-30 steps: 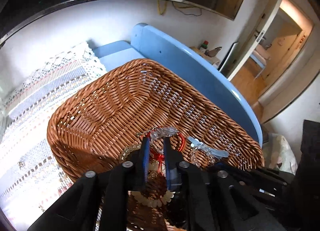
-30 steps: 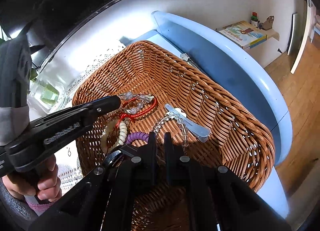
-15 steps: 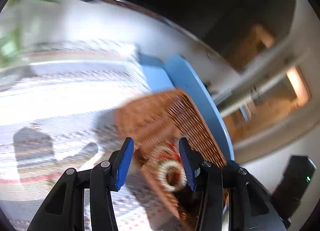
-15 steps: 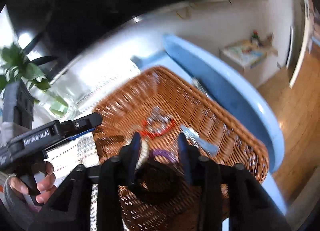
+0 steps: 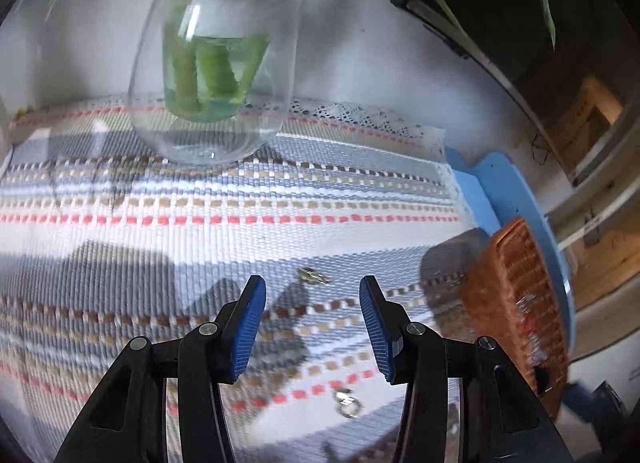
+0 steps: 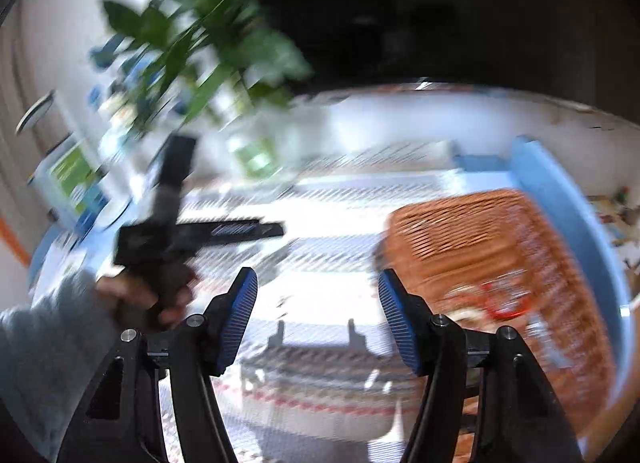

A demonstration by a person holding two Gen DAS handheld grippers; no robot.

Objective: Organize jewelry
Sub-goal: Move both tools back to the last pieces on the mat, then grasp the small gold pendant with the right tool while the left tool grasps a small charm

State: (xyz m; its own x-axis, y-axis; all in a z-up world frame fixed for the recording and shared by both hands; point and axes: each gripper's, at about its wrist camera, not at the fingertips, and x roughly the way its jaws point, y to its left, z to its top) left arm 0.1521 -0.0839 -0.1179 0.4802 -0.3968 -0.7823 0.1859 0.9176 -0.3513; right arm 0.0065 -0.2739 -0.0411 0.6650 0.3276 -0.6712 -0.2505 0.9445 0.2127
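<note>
1. Now the left gripper [image 5: 312, 327] hovers low over the striped woven cloth [image 5: 200, 223], its blue-padded fingers [image 5: 248, 327] spread wide with nothing between them.
2. Just ahead of those fingers a small gold-coloured earring [image 5: 314, 275] lies on the cloth, apart from both pads.
3. Nearer the camera, a small silver ring-shaped piece [image 5: 347, 403] lies on a pink stripe, below the right-hand finger.
4. At the cloth's right edge stands the wicker basket [image 5: 516, 303], seen side-on and blurred; pale and red bits show inside it.
5. Behind, at the cloth's far edge, a glass vase [image 5: 218, 63] with green stems stands in water.
6. From the right wrist view, which is heavily motion-blurred, the right gripper [image 6: 318, 315] is also wide apart and holds nothing.
7. That view shows the basket [image 6: 480, 231] to the right on the blue table [image 6: 580, 223], with a red bracelet [image 6: 506, 301] inside.
8. To the left, the person's left hand [image 6: 152, 291] grips the other gripper's handle.
</note>
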